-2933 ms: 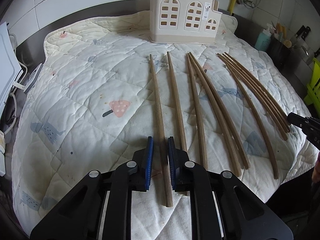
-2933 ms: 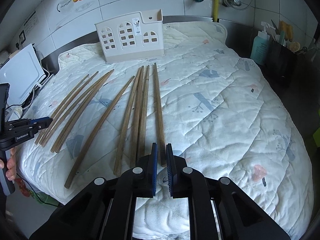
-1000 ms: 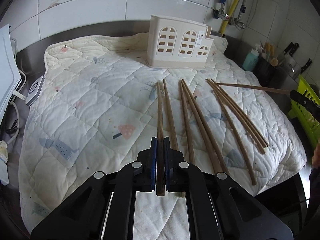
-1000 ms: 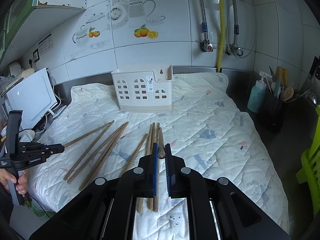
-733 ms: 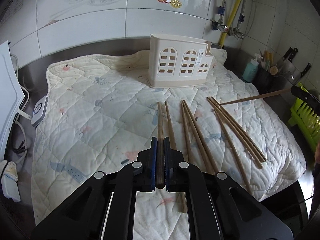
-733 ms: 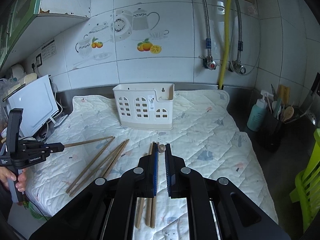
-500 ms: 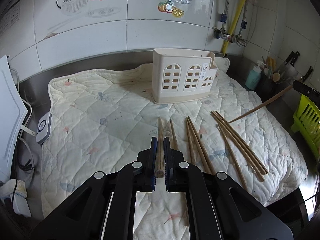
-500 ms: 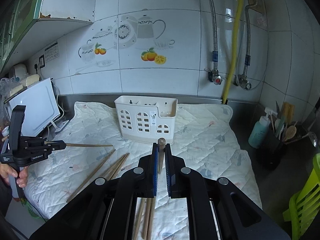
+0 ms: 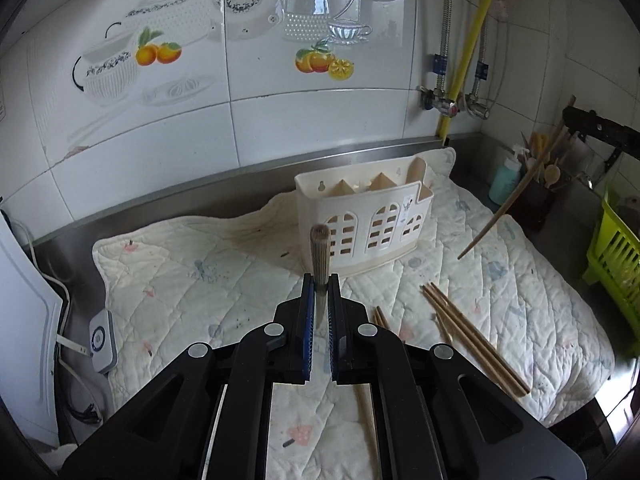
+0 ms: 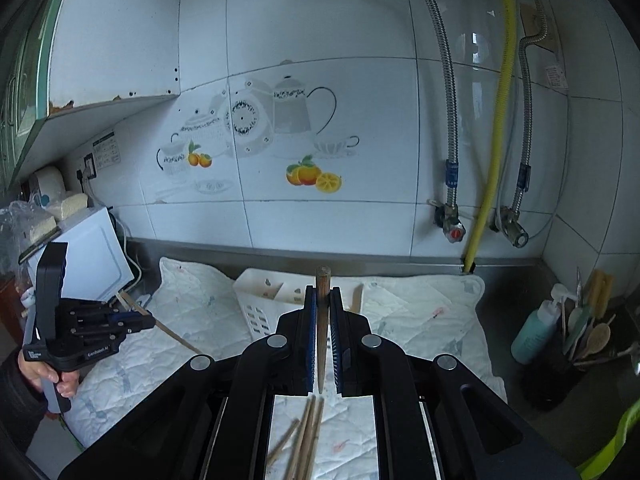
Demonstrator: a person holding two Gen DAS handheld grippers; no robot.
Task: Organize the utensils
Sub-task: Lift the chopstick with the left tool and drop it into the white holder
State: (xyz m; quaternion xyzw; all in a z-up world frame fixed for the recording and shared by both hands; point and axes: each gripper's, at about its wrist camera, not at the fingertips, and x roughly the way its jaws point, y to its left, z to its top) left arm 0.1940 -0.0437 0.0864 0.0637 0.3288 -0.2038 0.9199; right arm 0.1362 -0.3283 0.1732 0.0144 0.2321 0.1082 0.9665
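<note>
My left gripper [image 9: 320, 286] is shut on a wooden chopstick [image 9: 320, 248], raised above the quilted mat [image 9: 180, 272], with its blunt end in front of the cream utensil holder [image 9: 364, 232]. My right gripper [image 10: 322, 298] is shut on another chopstick [image 10: 322, 280], raised in front of the holder [image 10: 260, 300]. Each view shows the other gripper: the right gripper [image 9: 600, 130] with its chopstick [image 9: 516, 196] slanting down, the left gripper [image 10: 140, 322] held by a hand [image 10: 56, 380]. Several chopsticks [image 9: 472, 340] stay on the mat [image 10: 420, 312].
A white appliance [image 10: 92, 264] and a small white device [image 9: 102, 340] with cables sit left of the mat. At the right stand a teal bottle [image 9: 504, 184], a dark jar of wooden spoons [image 10: 560, 364] and a green rack [image 9: 616, 260]. Pipes run down the tiled wall [image 10: 500, 120].
Both grippers shut on a chopstick each and lifted them off the mat. They rose and came closer to the holder, so the views now take in more of the wall.
</note>
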